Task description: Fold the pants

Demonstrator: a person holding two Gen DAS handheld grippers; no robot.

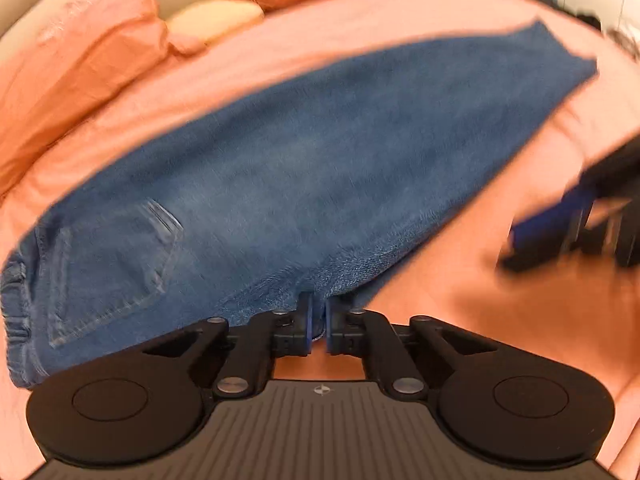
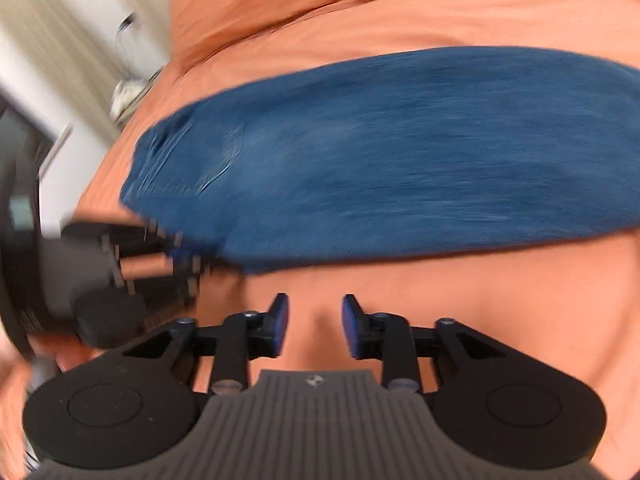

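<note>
1. Both views are smeared with blur. In the left wrist view the right gripper (image 1: 516, 240) at 3 o'clock is only a dark-and-blue streak, cut off by the frame edge. In the right wrist view the left gripper (image 2: 188, 252) at 9 o'clock is just as smudged, and its fingertips cannot be separated.
2. The jeans' (image 1: 304, 176) waistband (image 1: 14, 300) runs out of the picture at 8 o'clock in the left wrist view. In the right wrist view the leg end is cropped at 3 o'clock.
3. The jeans are blue denim, lying flat as one long tapered shape across the orange bedsheet (image 1: 460, 280), with a stitched back pocket (image 1: 116, 260) at 8 o'clock and a gathered, elastic-looking waistband.
4. The sheet is smooth, soft cloth. Rumpled orange pillows (image 1: 80, 60) sit at 10 to 12 o'clock, with a pale yellow cushion (image 1: 216, 18) between them.
5. The left gripper's blue-padded fingers (image 1: 306, 320) stand nearly pressed together at 6 o'clock, pinching the near edge of the denim in the narrow slot between them.
6. The right gripper (image 2: 315, 326) has its fingers spread apart, with nothing between them but bare sheet; it sits near the jeans' (image 2: 400, 152) lower edge, not touching.
</note>
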